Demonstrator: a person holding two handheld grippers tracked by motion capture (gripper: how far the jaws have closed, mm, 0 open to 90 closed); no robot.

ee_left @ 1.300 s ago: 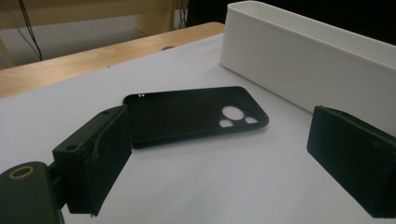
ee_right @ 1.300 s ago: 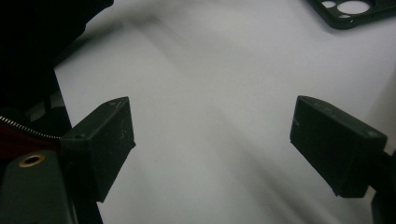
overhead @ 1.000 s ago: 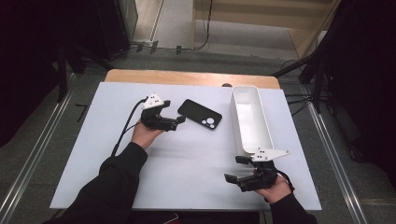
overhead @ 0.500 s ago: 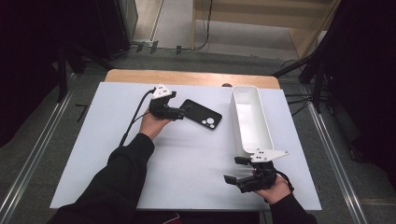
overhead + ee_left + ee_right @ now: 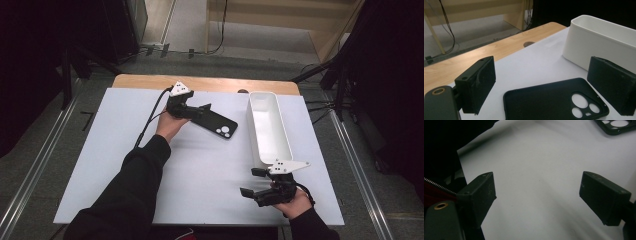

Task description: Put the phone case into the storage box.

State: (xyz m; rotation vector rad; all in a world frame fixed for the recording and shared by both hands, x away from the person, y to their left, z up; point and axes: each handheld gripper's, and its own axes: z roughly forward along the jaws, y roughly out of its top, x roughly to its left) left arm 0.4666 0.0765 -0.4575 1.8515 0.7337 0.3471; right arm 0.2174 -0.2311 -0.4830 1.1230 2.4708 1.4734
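A black phone case (image 5: pixel 220 125) lies flat on the white table top (image 5: pixel 200 165), camera cutouts toward the right. My left gripper (image 5: pixel 202 111) is at the case's left end, open, with one jaw on either side of that end. In the left gripper view the case (image 5: pixel 549 102) lies low between the two pads (image 5: pixel 482 82), which do not press on it. My right gripper (image 5: pixel 251 182) rests near the front right edge, open and holding nothing. In the right gripper view its jaws (image 5: pixel 537 195) stand wide over bare table, with a corner of the case (image 5: pixel 616 125) far off.
A long white bin (image 5: pixel 270 127) stands upright just right of the case, shown close behind it in the left gripper view (image 5: pixel 604 37). A wooden strip (image 5: pixel 200 82) with a round hole borders the table's far edge. Metal rails run along both sides on the floor.
My left gripper has moved right and farther away, from beside the case's left end to straddling it. The right gripper and the case have stayed where they were.
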